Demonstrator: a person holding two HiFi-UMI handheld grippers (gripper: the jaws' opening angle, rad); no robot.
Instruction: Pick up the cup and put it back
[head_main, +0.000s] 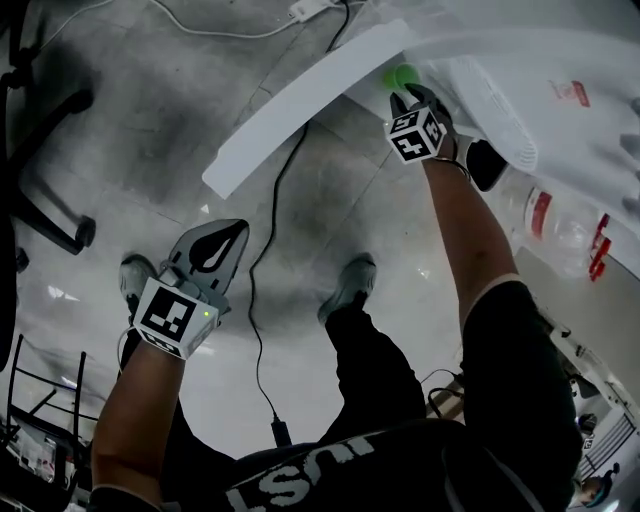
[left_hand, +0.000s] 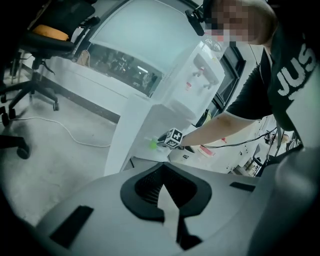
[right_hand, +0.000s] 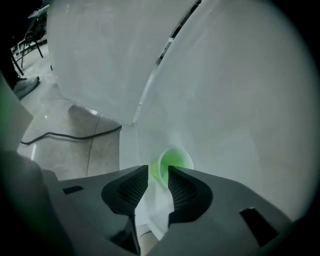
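Note:
A small green cup (head_main: 405, 76) stands upright on the white table (head_main: 300, 100), near its edge. My right gripper (head_main: 410, 97) points steeply down at it from the near side. In the right gripper view the cup (right_hand: 175, 161) sits just past the fingertips of my right gripper (right_hand: 159, 172). The jaws stand apart and their pads do not press on it. My left gripper (head_main: 225, 235) hangs low over the floor at the left, away from the table, with its jaws together and nothing in them. The left gripper view shows my left gripper (left_hand: 162, 186) and, far off, the cup (left_hand: 152, 144).
A water dispenser (left_hand: 200, 80) with a large bottle (head_main: 560, 225) stands right of the table. A black cable (head_main: 262, 250) runs over the tiled floor between the person's shoes (head_main: 350, 285). An office chair (head_main: 30, 150) stands at the far left.

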